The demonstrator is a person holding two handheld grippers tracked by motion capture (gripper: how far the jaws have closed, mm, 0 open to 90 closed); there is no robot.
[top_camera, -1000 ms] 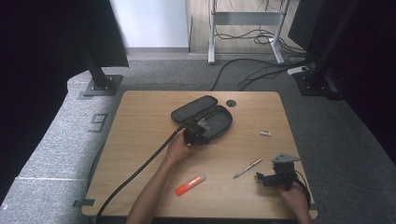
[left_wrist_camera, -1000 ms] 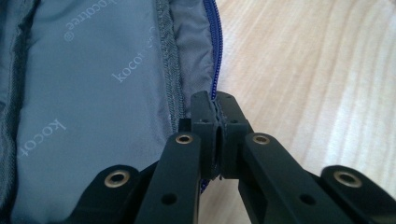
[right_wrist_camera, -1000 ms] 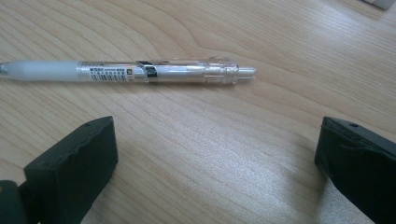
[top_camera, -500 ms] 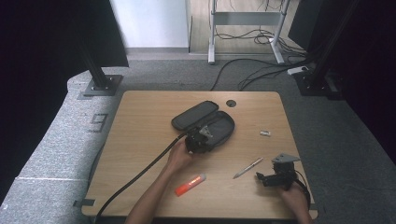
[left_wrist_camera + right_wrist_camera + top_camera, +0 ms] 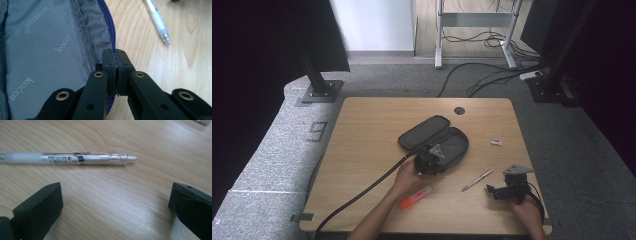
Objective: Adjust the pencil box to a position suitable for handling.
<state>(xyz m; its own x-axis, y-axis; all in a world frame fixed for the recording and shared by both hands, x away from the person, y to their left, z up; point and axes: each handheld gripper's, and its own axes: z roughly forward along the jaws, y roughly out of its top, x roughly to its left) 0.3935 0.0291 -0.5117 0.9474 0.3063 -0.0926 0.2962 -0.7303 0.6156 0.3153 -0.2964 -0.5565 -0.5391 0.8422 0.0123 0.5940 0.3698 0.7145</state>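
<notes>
An open dark grey pencil case (image 5: 447, 145) with a grey lining (image 5: 50, 50) lies in the middle of the table (image 5: 362, 130). My left gripper (image 5: 431, 159) sits at its near edge, shut (image 5: 115, 53) on the case's blue zipper rim. A clear pen (image 5: 477, 180) lies to the right of the case; it is the same pen (image 5: 157, 21) at the top of the left gripper view. My right gripper (image 5: 494, 191) rests at the near right, open (image 5: 116, 195), with bare wood between its jaws and the pen (image 5: 75, 158) just beyond them.
An orange highlighter (image 5: 415, 197) lies by the left forearm near the front edge. A small white object (image 5: 496, 143) sits on the right side. A cable hole (image 5: 459, 110) is at the far edge. The left gripper's cable (image 5: 362, 192) trails off the front left.
My left gripper has pulled the pencil case a little toward the near edge and to the right. The right gripper has stayed where it was.
</notes>
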